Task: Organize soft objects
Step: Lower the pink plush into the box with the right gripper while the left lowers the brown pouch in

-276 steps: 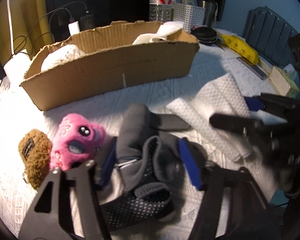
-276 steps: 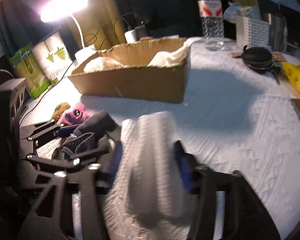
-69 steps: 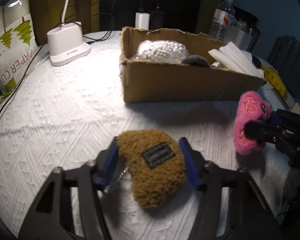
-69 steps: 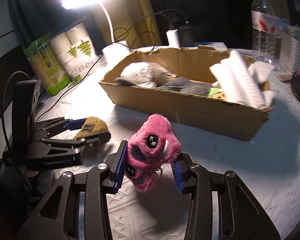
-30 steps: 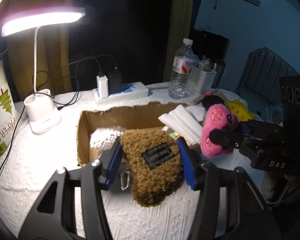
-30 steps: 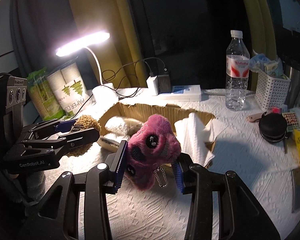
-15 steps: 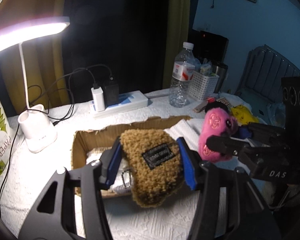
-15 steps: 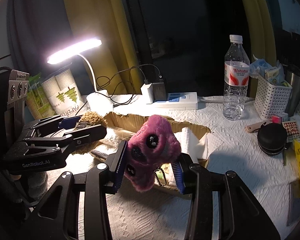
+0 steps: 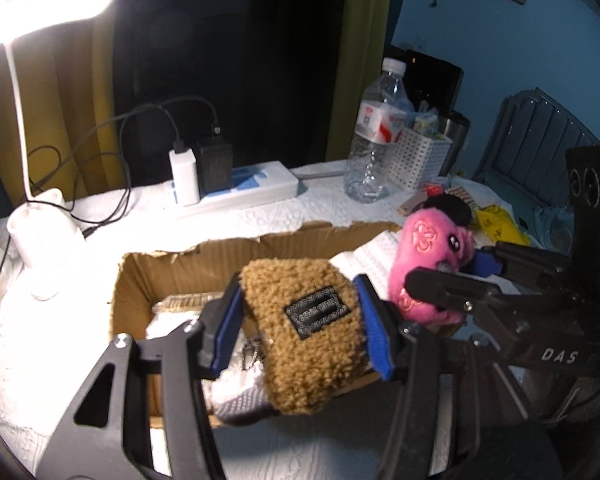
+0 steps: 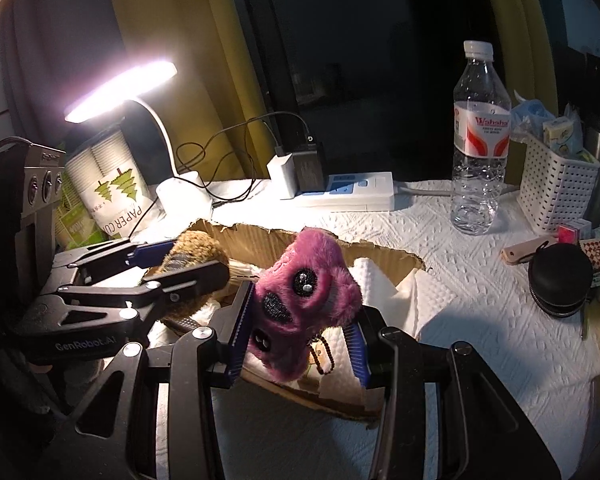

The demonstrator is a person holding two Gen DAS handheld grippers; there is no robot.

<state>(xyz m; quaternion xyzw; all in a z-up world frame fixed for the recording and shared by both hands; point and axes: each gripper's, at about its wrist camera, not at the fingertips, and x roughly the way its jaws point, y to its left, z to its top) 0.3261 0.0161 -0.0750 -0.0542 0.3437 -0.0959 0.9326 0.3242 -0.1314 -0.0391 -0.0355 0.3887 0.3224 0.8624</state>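
My left gripper is shut on a brown fuzzy pouch with a dark label and holds it above the left half of the open cardboard box. My right gripper is shut on a pink plush toy and holds it above the box. In the left wrist view the pink toy hangs over the box's right part. In the right wrist view the brown pouch sits between the left fingers. White textured cloths and a grey sock lie in the box.
A lit desk lamp, a power strip with chargers, a water bottle, a white basket, a paper-cup pack and a black round case stand around the box on the white cloth.
Both grippers have moved forward with their toys; the box is nearer and lies beneath the brown pouch and the pink plush.
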